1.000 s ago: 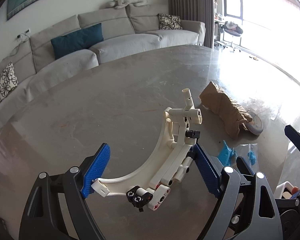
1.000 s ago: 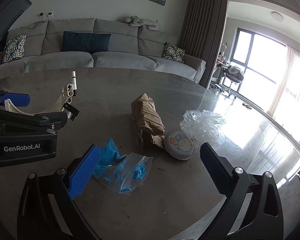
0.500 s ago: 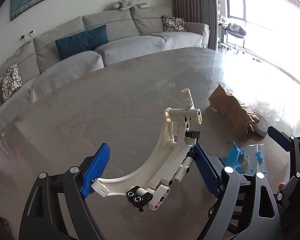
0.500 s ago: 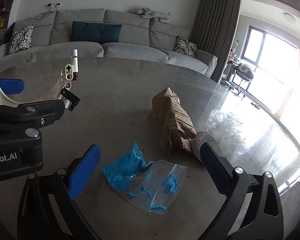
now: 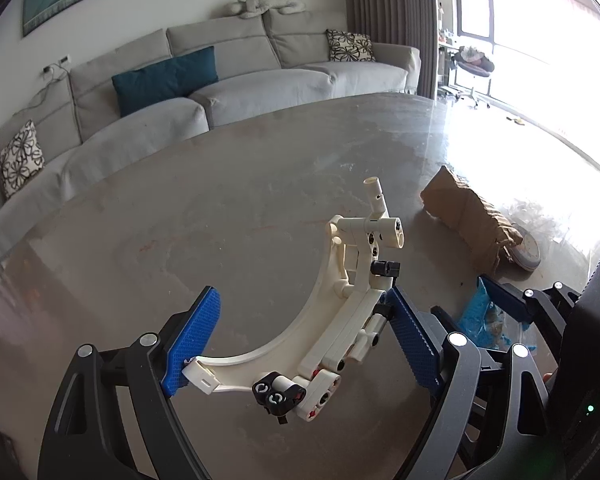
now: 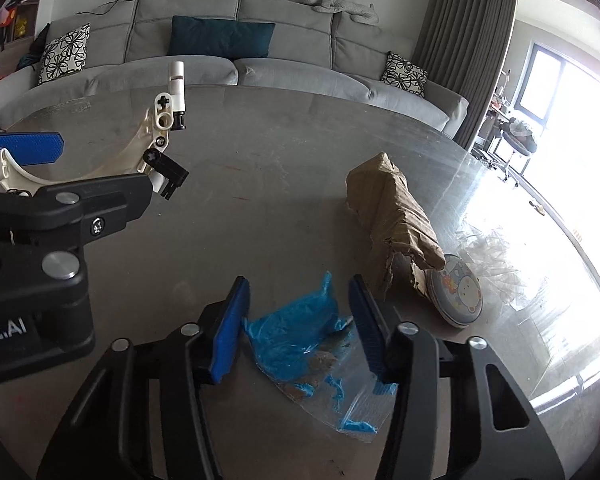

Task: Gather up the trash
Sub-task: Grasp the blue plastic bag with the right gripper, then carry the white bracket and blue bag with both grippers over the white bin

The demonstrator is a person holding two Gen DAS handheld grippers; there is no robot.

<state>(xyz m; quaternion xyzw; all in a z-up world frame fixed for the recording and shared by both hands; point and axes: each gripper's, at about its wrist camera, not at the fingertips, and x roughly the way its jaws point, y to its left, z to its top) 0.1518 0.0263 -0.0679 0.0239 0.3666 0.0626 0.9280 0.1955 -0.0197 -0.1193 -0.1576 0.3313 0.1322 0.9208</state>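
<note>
My left gripper (image 5: pixel 300 340) is shut on a white curved plastic brick assembly (image 5: pixel 340 308) and holds it above the grey table (image 5: pixel 220 220); it also shows in the right wrist view (image 6: pixel 140 152). My right gripper (image 6: pixel 300 320) straddles a clear zip bag with blue crumpled material (image 6: pixel 304 336), its blue pads on either side and partly closed; I cannot tell if they touch it. The bag also shows in the left wrist view (image 5: pixel 480 320). A crumpled brown paper bag (image 6: pixel 392 216) lies behind it.
A round tin with a cartoon print (image 6: pixel 456 296) leans by the paper bag. Crumpled clear plastic film (image 6: pixel 488 252) lies to its right near the table edge. A grey sofa (image 6: pixel 236 60) stands beyond the table.
My right gripper moved forward and down over the blue bag and its jaws narrowed around it. My left gripper kept holding the white assembly, nearly still.
</note>
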